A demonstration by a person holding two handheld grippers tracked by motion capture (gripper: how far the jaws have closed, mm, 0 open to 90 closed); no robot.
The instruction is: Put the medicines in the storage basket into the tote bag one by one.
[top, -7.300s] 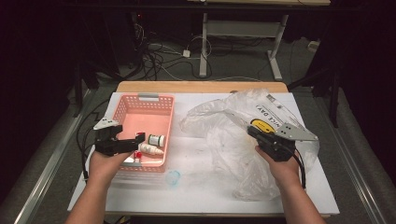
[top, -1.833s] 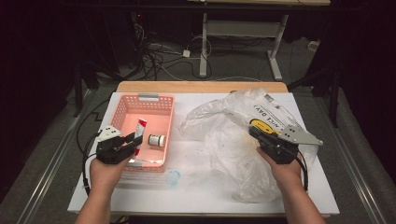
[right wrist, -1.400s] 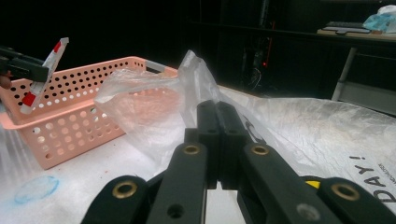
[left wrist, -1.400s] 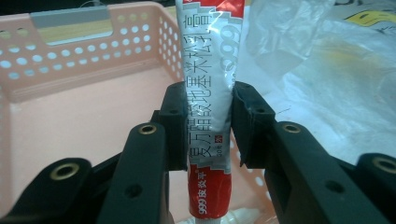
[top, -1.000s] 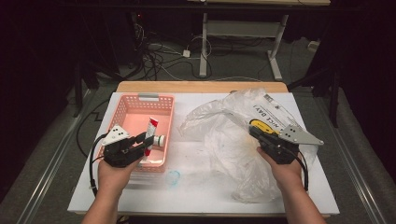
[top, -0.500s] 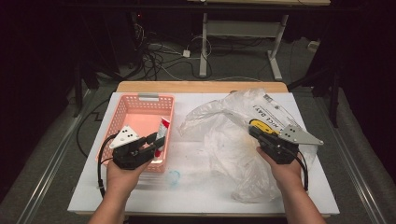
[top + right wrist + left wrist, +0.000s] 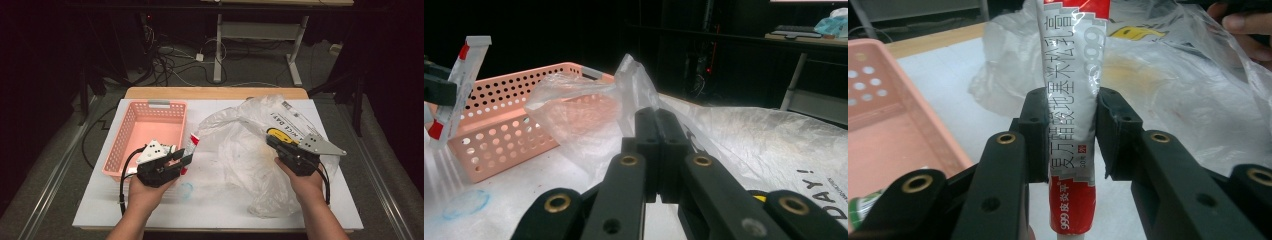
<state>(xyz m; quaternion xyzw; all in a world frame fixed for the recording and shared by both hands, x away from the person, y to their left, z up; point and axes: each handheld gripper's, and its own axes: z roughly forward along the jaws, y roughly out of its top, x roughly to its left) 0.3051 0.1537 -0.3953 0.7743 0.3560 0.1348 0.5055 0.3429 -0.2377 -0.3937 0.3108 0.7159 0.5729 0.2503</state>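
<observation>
Currently the left tongs (image 7: 1064, 135) are clamped across the middle of a silver-and-red squeeze tube with printed characters (image 7: 1075, 105), lower centre-left of the high view, nozzle end aimed at the crinkled clear plastic bag (image 7: 250, 145) — probably for loading. Right tongs (image 7: 656, 145) are pinched together on the bag's edge, lifting it, likely to hold the mouth open. Pink perforated plastic basket (image 7: 131, 131) sits upper left on the white desk (image 7: 215, 205).

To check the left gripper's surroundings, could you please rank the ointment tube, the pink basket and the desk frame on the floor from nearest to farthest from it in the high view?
1. Ointment tube: clamped in the left gripper.
2. Pink basket: just beside it, on the table's left.
3. Desk frame: on the floor beyond the table.
</observation>
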